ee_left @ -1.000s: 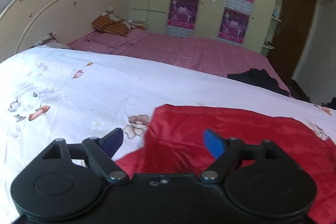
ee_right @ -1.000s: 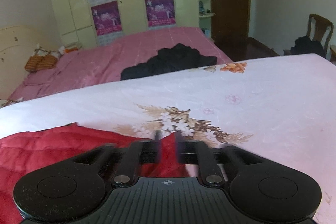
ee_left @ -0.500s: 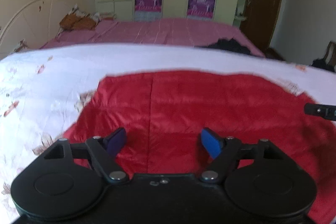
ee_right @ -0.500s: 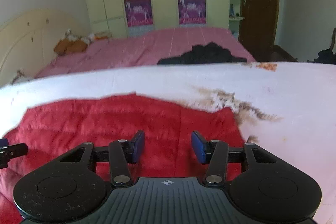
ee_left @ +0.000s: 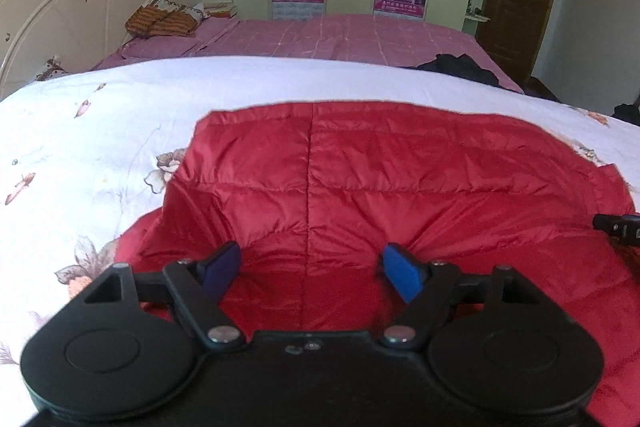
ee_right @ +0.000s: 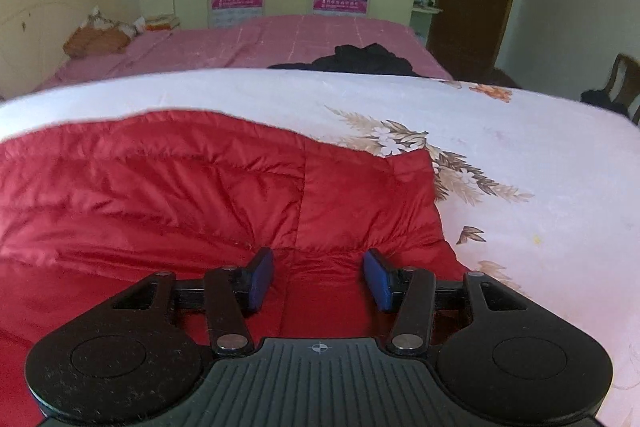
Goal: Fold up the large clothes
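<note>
Red jacket (ee_left: 360, 187) lies spread on the bed w/ white flowered sheet (ee_left: 80, 147), near edge bunched up under both grippers; left gripper (ee_left: 312, 269) tilts down at the jacket, jaws wide apart, have just been closing a bit, fabric between the pads but not pinched; right gripper (ee_right: 318, 275) angled down likewise near jacket's right edge, jaws about half open after closing, a fold of fabric between them, not clamped

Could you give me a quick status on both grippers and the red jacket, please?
Left gripper open, closing slightly, over red jacket. Right gripper open, just narrowed, jacket fabric between fingers, not pinched. Jacket spread on floral sheet. Nothing in the way.
</note>
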A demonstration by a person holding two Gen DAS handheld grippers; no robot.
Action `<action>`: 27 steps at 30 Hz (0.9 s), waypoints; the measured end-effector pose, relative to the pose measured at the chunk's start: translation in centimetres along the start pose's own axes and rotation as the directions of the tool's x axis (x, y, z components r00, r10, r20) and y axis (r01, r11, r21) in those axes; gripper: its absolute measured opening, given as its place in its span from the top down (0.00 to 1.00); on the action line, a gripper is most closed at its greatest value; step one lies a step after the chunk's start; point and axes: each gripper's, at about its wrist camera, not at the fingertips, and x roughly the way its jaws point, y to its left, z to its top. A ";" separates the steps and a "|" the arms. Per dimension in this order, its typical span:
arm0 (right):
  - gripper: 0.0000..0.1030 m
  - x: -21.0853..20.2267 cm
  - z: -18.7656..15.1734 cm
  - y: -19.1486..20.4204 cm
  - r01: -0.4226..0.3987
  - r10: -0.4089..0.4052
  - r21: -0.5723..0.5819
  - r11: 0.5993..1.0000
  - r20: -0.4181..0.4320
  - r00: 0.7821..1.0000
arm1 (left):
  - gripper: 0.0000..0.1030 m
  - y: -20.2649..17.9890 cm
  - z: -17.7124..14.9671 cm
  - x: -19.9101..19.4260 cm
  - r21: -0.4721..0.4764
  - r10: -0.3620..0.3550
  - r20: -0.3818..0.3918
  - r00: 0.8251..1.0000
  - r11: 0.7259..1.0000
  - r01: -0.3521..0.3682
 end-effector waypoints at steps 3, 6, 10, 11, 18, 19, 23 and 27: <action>0.52 -2.4 0.1 0.1 -0.031 0.031 -0.010 0.999 0.038 0.999 | 0.26 0.3 0.2 -1.7 -0.001 -0.010 0.028 1.000 1.000 0.010; 0.52 -4.7 -0.5 0.6 -0.063 0.064 -0.025 0.998 0.065 0.996 | 0.26 1.0 -0.3 -3.6 -0.012 -0.018 0.055 0.998 1.000 0.019; 0.52 -7.2 -1.9 1.7 -0.088 0.092 -0.053 0.995 0.084 0.992 | 0.26 1.8 -1.5 -5.9 -0.013 -0.034 0.071 0.997 0.999 0.035; 0.52 -7.7 -2.4 1.9 -0.094 0.099 -0.059 0.994 0.084 0.992 | 0.26 1.9 -1.9 -6.3 -0.008 -0.036 0.073 0.997 0.999 0.037; 0.51 -11.0 -6.1 3.1 -0.091 0.101 -0.095 0.991 0.106 0.989 | 0.24 2.3 -5.5 -8.8 0.009 -0.034 0.066 0.997 0.999 0.033; 0.51 -11.1 -6.6 3.1 -0.089 0.099 -0.102 0.991 0.100 0.990 | 0.24 2.4 -6.1 -8.5 0.003 -0.030 0.052 0.998 1.000 0.029; 0.52 -9.3 -8.6 3.6 -0.033 0.044 -0.147 0.989 0.068 0.997 | 0.22 2.7 -7.3 -6.8 -0.005 -0.007 0.027 1.000 1.000 0.007; 0.52 -7.3 -8.7 4.0 -0.006 0.015 -0.158 0.987 0.058 0.998 | 0.20 2.4 -7.3 -6.0 0.011 0.009 0.026 1.000 1.000 -0.010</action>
